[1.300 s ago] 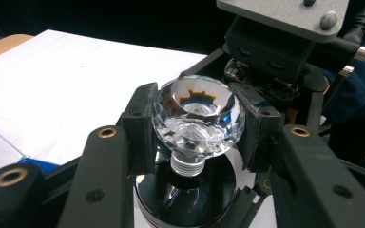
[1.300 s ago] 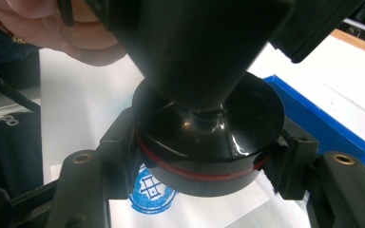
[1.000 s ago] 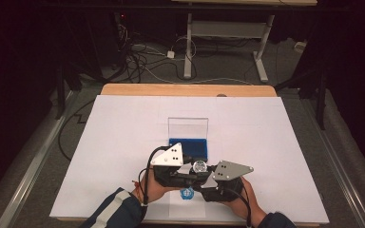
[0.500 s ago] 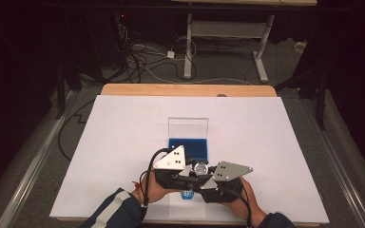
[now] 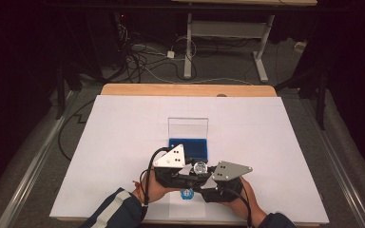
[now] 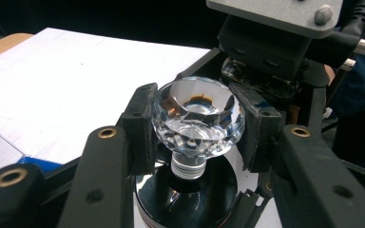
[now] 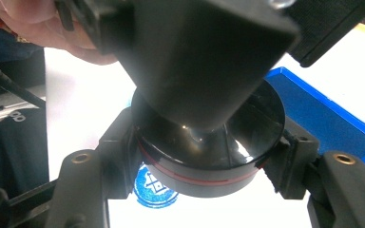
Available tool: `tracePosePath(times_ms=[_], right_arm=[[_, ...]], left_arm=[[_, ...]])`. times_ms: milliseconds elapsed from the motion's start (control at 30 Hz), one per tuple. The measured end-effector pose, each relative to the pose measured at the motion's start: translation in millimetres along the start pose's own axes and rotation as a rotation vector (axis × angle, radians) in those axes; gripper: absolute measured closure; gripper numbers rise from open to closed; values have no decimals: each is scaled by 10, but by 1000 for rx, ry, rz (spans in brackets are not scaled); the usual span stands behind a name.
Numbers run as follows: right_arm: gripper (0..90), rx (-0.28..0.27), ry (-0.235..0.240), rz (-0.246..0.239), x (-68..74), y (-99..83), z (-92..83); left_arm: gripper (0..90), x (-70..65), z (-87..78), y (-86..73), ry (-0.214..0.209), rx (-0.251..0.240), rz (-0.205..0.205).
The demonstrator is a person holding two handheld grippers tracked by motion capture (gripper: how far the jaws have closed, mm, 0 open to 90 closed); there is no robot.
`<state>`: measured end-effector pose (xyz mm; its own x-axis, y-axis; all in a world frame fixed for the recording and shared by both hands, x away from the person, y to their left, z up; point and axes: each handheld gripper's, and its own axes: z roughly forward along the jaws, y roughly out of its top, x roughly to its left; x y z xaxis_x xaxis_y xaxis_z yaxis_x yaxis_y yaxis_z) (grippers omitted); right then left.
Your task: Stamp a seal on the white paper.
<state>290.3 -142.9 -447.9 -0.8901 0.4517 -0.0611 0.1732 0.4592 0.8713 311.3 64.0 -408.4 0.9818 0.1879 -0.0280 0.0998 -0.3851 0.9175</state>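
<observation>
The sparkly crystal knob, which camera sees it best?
The left gripper view: the crystal knob sits big and sharp between two black pads, with its ribbed neck over a black round base. The high view shows it as a tiny bright dot. In the right gripper view a dark blurred block hides it.

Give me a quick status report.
Left gripper shut on faceted clear crystal stopper. Right gripper shut on round black bottle. Nothing in the way.

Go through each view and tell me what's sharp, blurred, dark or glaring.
High view: bright white table, dark surroundings, fairly soft. Left gripper view: crystal stopper sharp with sparkling highlights; near jaws soft. Right gripper view: a blurred dark mass looms over the glossy black base, which shows small glints.
</observation>
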Motion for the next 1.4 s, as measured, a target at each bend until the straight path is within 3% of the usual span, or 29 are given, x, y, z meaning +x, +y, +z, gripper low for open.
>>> tracePosePath(times_ms=[300,700,1400], right_arm=[[372,-2,-8,1,4,-11,12],[246,11,-36,1,-3,-18,41],[182,23,-77,-32,-18,-42,-10]], left_arm=[[539,1,0,-2,3,0,1],[538,0,-7,6,5,-3,4],[538,35,-175,67,33,-35,20]])
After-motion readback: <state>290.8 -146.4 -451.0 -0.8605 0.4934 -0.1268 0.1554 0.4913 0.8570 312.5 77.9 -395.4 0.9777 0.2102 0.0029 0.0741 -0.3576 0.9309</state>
